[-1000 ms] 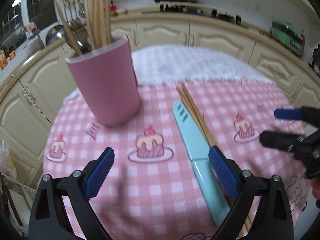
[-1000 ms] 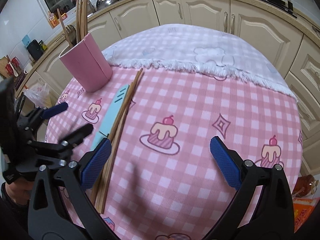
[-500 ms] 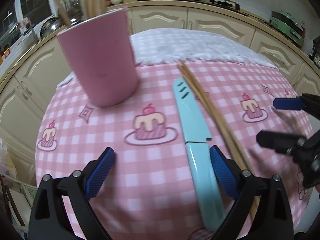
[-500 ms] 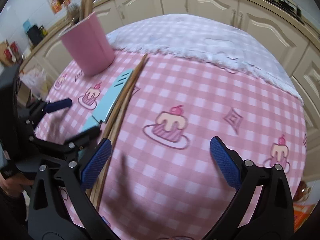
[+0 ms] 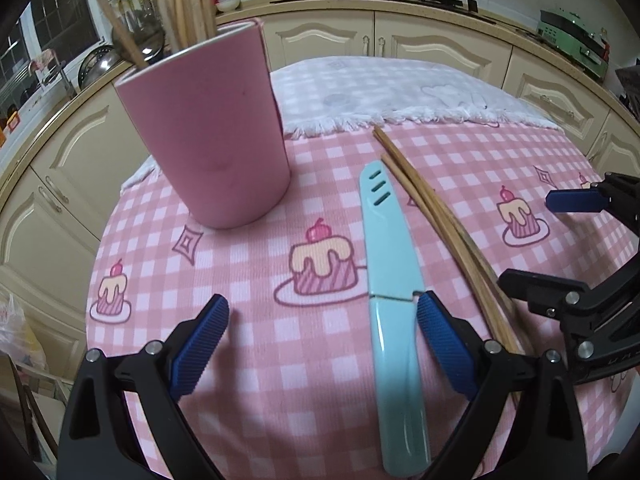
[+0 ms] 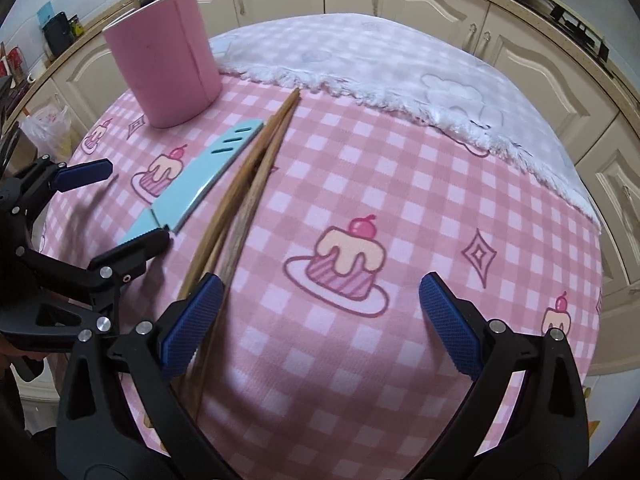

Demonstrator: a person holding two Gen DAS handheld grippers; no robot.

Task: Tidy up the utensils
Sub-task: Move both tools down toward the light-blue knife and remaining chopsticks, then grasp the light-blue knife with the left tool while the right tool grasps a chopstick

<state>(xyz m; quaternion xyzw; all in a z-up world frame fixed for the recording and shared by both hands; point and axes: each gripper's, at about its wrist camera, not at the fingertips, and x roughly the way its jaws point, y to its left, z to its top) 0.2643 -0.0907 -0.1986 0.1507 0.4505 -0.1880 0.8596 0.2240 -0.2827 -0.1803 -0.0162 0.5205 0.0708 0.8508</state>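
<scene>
Left wrist view: the left gripper (image 5: 322, 340) hangs low over the cloth (image 5: 248, 248) with jaws spread, empty, its right finger just beside the knife (image 5: 390, 256) where sheath meets handle (likely lining up a grab there). The chopsticks (image 5: 432, 208) lie alongside the knife, fanned a little. The right gripper (image 6: 316, 324) is likewise spread and empty, its left finger touching or just over their near ends. The cup (image 5: 208, 132) stands upright beyond, already holding utensils, so it is probably where these go.
</scene>
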